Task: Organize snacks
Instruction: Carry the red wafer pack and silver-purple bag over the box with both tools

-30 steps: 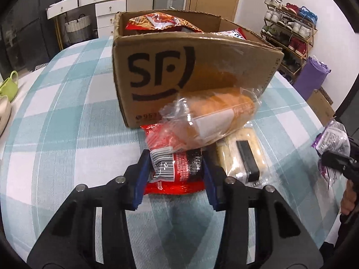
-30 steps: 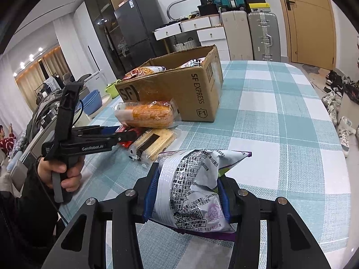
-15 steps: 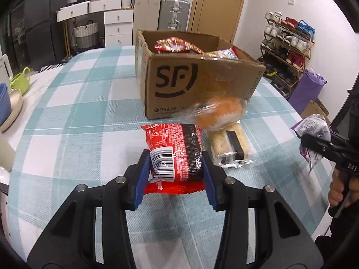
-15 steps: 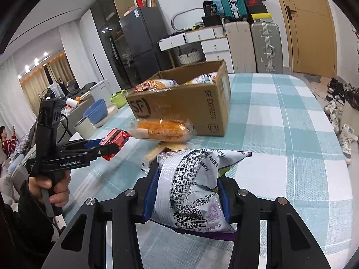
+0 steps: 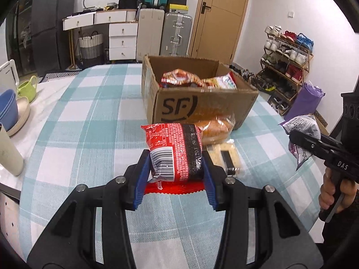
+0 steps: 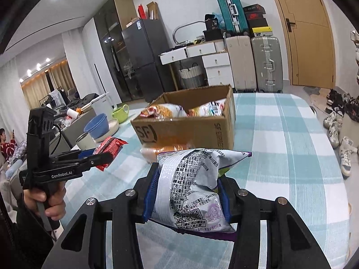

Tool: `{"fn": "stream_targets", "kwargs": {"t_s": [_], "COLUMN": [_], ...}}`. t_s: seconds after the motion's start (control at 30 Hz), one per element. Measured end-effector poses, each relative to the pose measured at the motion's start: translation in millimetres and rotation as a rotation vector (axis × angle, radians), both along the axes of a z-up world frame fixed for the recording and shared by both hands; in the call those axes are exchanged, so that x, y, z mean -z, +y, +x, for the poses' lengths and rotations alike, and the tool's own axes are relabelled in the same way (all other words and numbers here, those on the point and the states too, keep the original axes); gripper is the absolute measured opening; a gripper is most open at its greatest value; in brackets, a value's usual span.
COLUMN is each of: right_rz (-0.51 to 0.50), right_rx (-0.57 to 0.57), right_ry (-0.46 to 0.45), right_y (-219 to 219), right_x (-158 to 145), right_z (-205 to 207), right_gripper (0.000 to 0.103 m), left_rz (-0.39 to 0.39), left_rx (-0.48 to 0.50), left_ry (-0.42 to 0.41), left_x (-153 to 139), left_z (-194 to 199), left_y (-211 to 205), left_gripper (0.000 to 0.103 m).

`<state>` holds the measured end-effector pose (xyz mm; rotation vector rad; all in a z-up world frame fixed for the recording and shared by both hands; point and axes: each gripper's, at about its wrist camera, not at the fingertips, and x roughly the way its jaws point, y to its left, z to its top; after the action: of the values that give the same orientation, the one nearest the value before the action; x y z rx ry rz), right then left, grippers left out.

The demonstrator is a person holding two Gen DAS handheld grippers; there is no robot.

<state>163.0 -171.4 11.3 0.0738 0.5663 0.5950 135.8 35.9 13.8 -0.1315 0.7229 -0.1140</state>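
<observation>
My left gripper [image 5: 176, 170] is shut on a red and black snack packet [image 5: 174, 151] and holds it above the table, short of the open cardboard box [image 5: 202, 105]. My right gripper [image 6: 186, 192] is shut on a white and purple snack bag [image 6: 193, 186], also held up in the air. The box [image 6: 190, 132] holds several snack bags. An orange bread pack [image 5: 216, 127] and a pale biscuit pack [image 5: 226, 158] lie on the table in front of the box. The left gripper [image 6: 98, 154] with its packet shows in the right wrist view.
The table has a teal and white checked cloth [image 5: 89, 121]. At its left edge stand blue bowls [image 5: 7, 109], a green cup [image 5: 27, 88] and a cream tumbler [image 5: 9, 152]. Suitcases, drawers and a shoe rack [image 5: 287, 51] stand beyond the table.
Both grippers have risen and pulled back from the box with their snacks. The red packet has come up off the table from under the bread pack, which has settled lower.
</observation>
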Motion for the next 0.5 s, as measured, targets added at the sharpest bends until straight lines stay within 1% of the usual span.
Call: {"fn": "stream_targets", "kwargs": {"t_s": [0.13,0.5], "right_rz": [0.002,0.017], "right_rx": [0.004,0.011], "right_ry": [-0.016,-0.043], "right_y": [6,25], "right_x": [-11,-41], "right_z": [11,52], "right_gripper": [0.046,0.046], "left_rz": [-0.007,-0.006], "left_rx": [-0.005,-0.009], "left_ry": [-0.029,-0.092], "left_x": [-15,-53], "left_z": [6,44], "left_y": [1,-3], "left_gripper": [0.041,0.041]}}
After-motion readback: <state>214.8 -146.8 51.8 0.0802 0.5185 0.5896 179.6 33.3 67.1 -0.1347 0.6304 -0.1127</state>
